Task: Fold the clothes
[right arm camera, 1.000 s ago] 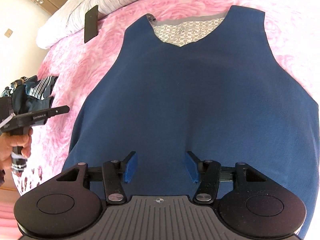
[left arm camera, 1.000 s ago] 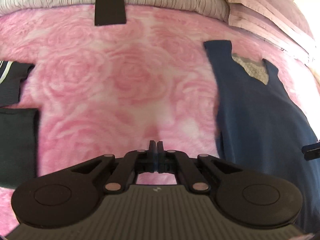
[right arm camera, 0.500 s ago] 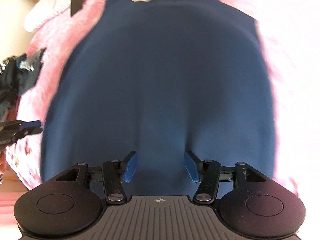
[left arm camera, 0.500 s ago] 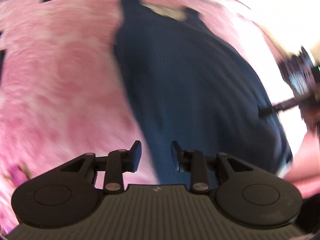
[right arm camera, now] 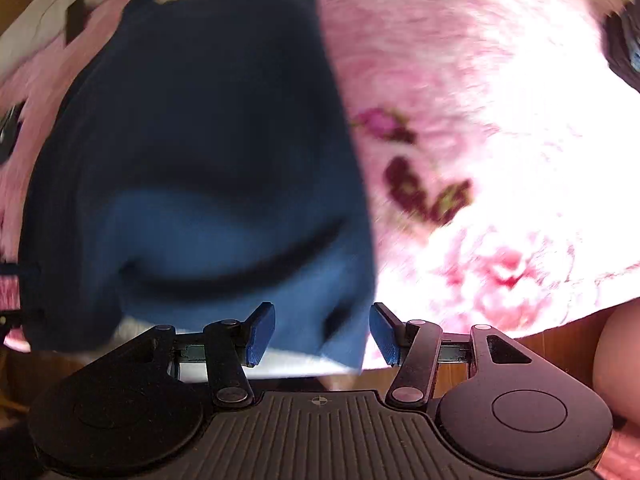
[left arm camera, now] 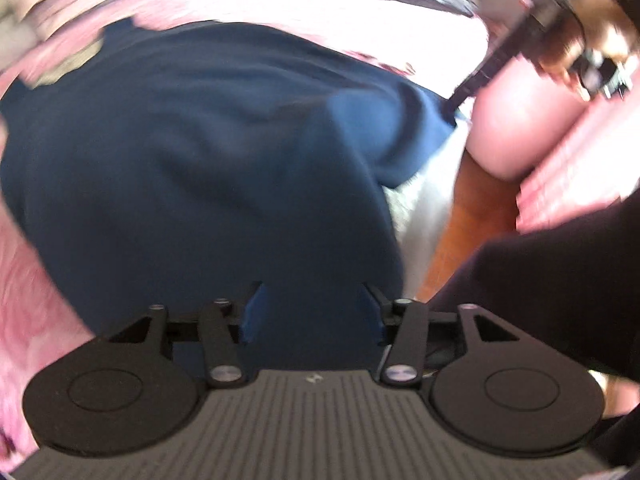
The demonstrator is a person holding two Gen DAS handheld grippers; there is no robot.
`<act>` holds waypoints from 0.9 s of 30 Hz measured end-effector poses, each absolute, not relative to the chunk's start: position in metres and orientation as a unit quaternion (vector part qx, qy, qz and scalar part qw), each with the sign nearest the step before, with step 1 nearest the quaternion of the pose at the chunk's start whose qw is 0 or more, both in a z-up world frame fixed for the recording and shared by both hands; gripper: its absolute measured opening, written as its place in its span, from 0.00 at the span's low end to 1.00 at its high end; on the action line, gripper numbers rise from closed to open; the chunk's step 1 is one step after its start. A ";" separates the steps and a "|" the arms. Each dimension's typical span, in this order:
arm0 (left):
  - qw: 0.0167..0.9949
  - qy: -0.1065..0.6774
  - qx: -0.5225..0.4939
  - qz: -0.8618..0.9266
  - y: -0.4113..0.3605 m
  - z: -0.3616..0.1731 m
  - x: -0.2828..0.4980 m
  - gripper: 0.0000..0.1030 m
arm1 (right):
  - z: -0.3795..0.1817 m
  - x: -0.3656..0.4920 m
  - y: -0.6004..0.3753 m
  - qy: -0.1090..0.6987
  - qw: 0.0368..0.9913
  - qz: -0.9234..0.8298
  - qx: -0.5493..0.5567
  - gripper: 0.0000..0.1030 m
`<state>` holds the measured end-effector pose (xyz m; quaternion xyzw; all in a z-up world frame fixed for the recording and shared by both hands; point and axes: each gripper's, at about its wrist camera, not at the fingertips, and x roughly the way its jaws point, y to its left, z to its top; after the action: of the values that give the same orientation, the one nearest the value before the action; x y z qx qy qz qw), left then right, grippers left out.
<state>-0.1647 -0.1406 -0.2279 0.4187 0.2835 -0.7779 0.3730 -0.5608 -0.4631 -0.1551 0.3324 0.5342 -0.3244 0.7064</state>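
Observation:
A navy sleeveless top (left arm camera: 192,152) lies flat on the pink rose blanket (left arm camera: 28,280), its hem hanging at the bed's near edge. My left gripper (left arm camera: 310,314) is open, its jaws spread over the hem's left part. My right gripper (right arm camera: 322,334) is open, its jaws on either side of the hem's right corner (right arm camera: 340,344). The top (right arm camera: 192,140) fills the left half of the right wrist view. The right gripper (left arm camera: 480,76) also shows at the upper right of the left wrist view. Both views are motion-blurred.
The pink blanket (right arm camera: 480,140) spreads to the right of the top. A brown wooden bed frame (left arm camera: 468,208) and a pink bed skirt (left arm camera: 560,168) lie below the edge. A dark sleeve (left arm camera: 552,300) crosses the lower right. Dark clothes (right arm camera: 624,44) sit far right.
Both grippers have dropped down to the top's hem at the bed edge. The left gripper went from shut to wide open and swung right onto the top.

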 end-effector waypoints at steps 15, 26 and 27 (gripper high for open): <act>0.504 0.368 0.433 -0.650 -0.113 -0.225 -0.158 0.47 | -0.164 -0.620 -0.538 0.418 0.715 -0.262 0.496 0.00; 0.606 0.529 0.302 -0.512 -0.102 -0.252 -0.114 0.52 | -0.170 -0.621 -0.534 0.509 0.726 -0.218 0.408 0.00; 0.610 0.533 0.291 -0.509 -0.101 -0.254 -0.114 0.52 | -0.174 -0.620 -0.531 0.511 0.726 -0.216 0.406 0.00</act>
<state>-0.1142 -0.1008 -0.2542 0.2913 0.5333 -0.5092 0.6095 -0.6203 -0.5312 -0.1735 0.4064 0.5114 -0.2164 0.7256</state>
